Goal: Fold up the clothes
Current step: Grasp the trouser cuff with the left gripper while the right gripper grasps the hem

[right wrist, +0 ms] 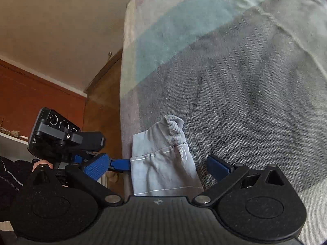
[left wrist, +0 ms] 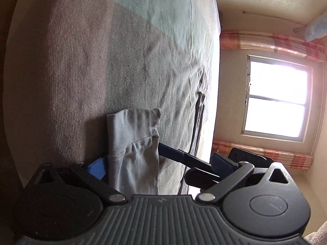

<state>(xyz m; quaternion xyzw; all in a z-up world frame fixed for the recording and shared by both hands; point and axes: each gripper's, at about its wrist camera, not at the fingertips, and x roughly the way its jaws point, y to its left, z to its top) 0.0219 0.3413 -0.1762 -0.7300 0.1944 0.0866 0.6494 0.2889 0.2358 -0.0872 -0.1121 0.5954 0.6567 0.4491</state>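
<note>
Both grippers' jaws stand apart: left gripper (left wrist: 157, 163), right gripper (right wrist: 157, 165). Grey garment (right wrist: 163, 159) lies between each pair, long axis along fingers.

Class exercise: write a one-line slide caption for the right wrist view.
Open right tongs straddle a grey garment on the bedspread, left tongs alongside.

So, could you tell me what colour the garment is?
Light grey garment, clearest in the right wrist view.
</note>
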